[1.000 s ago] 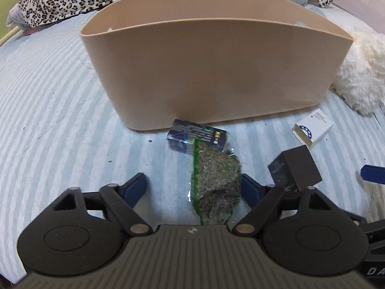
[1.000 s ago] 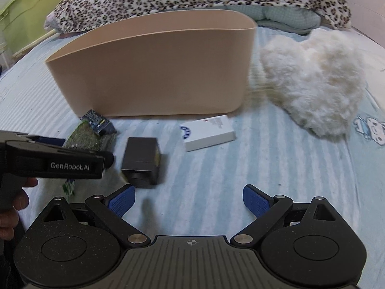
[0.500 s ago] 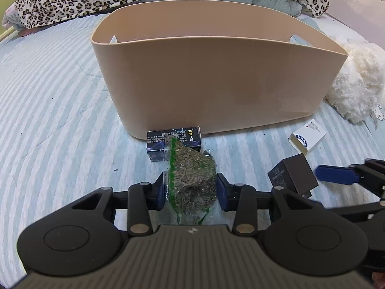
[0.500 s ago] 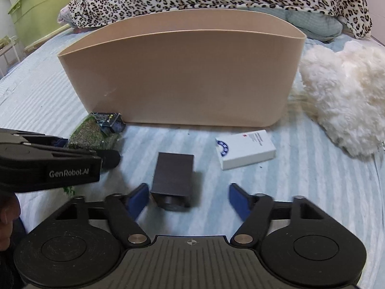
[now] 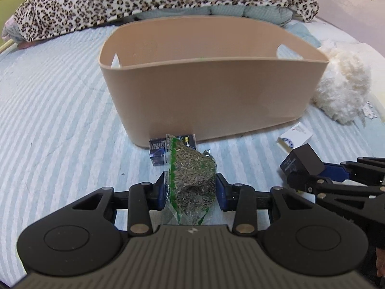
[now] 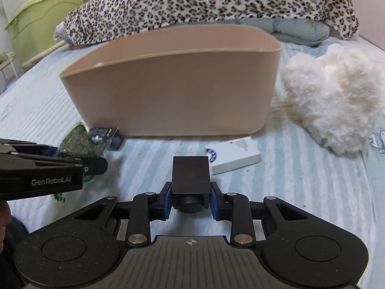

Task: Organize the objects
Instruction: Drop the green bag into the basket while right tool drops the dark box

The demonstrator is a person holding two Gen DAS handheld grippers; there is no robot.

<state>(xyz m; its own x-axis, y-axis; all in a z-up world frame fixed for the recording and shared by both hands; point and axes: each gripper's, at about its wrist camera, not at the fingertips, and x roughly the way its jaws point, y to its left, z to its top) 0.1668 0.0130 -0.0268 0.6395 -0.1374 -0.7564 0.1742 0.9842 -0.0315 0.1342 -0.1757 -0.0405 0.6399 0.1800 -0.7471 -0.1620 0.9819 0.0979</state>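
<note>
A bed (image 6: 312, 192) with a pale blue striped sheet carries a leopard-print blanket (image 6: 204, 2); a green plastic cabinet (image 6: 41, 24) stands beside it.

Bedroom in a home, seen from on top of a made bed.

Underfoot everywhere, a quilted bedspread (image 6: 312, 192) in pale blue and white stripes, with a small cartoon figure printed near the right edge. Across the far side, a rumpled leopard-print blanket (image 6: 204, 0) heaped over a teal checked quilt (image 6: 300, 30). At far left beside the bed, a lime-green plastic storage cabinet (image 6: 41, 21) against a pale wall. On the right, a fluffy white cushion (image 6: 332, 96) lying on the bedspread. In the middle, a beige plastic storage basket (image 5: 211, 89) with cut-out handles, small household odds and ends scattered on the bedding just in front.
</note>
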